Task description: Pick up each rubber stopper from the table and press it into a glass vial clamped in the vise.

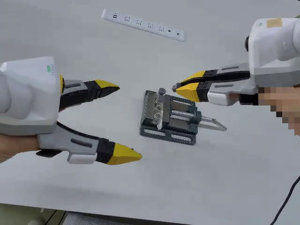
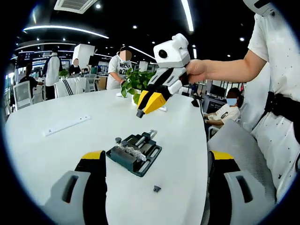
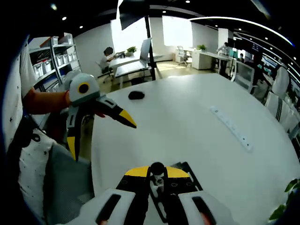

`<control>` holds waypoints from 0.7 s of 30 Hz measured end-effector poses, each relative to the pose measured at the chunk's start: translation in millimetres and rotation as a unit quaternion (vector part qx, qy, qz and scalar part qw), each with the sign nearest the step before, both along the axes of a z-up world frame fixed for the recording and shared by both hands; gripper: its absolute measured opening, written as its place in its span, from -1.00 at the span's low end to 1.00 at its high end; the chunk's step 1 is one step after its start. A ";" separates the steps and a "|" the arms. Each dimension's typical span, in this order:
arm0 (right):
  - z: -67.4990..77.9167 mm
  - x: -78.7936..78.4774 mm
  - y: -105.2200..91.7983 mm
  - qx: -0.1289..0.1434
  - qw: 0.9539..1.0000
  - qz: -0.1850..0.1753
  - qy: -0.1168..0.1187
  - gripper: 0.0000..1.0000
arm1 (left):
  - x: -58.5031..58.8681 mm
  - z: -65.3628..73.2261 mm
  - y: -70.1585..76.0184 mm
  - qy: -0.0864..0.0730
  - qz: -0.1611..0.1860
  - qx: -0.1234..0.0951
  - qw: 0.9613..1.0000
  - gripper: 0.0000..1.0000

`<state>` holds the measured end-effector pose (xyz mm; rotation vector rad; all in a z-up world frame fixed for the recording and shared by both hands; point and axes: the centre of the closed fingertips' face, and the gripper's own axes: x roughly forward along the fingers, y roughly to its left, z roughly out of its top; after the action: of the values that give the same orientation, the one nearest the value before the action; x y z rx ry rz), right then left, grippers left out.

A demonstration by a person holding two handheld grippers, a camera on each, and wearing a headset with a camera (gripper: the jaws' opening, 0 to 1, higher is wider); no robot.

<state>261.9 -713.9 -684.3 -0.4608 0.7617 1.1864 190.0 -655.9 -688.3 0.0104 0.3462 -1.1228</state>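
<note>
Grey stopper (image 2: 156, 188) lies near vise (image 2: 140, 161); clear vials (image 1: 158, 112) clamped inside.

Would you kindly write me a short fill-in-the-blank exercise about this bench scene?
1. The right gripper is shut on a dark rubber ___.
2. The left gripper has its jaws ___.
3. The glass vials are clamped in the ___.
4. A long white ___ with sockets lies farther back.
Missing words: stopper; open; vise; power strip.
</note>
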 end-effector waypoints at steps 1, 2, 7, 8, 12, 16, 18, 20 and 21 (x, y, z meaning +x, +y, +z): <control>-4.9 1.0 1.6 -0.008 1.000 0.005 0.000 -0.88 | 0.5 -2.1 -0.3 -0.001 0.000 0.004 1.000 0.84; -8.5 1.7 2.3 -0.014 1.000 0.007 0.001 -0.88 | 1.1 -3.8 -0.3 0.001 0.000 0.006 1.000 0.87; -34.4 7.7 1.8 -0.061 0.998 0.029 0.003 -0.88 | 1.7 -7.6 -1.3 -0.005 -0.002 0.011 1.000 0.94; -38.6 9.0 1.2 -0.070 0.997 0.033 0.002 -0.88 | 1.8 -8.1 -1.6 -0.007 -0.003 0.012 1.000 0.95; -57.7 15.4 -0.9 -0.104 0.993 0.051 -0.001 -0.88 | 1.6 -13.1 -2.2 -0.006 -0.004 0.018 1.000 0.98; -68.4 16.2 -2.2 -0.126 0.990 0.062 -0.002 -0.88 | 1.1 -17.4 -1.5 -0.010 -0.006 0.028 1.000 0.98; -70.5 16.0 -1.7 -0.131 0.989 0.064 -0.001 -0.88 | 1.1 -18.8 -0.7 -0.011 -0.005 0.028 1.000 0.98; -75.0 16.3 -0.6 -0.136 0.988 0.067 0.001 -0.88 | 0.9 -20.0 -0.2 -0.010 -0.005 0.027 1.000 0.98; -77.1 15.7 -0.6 -0.141 0.988 0.071 0.001 -0.88 | 0.6 -21.6 0.1 -0.007 -0.004 0.027 1.000 0.98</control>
<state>277.6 -714.5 -761.4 -0.7580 0.9157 1.2153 190.6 -655.7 -710.0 0.0681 0.3645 -1.1204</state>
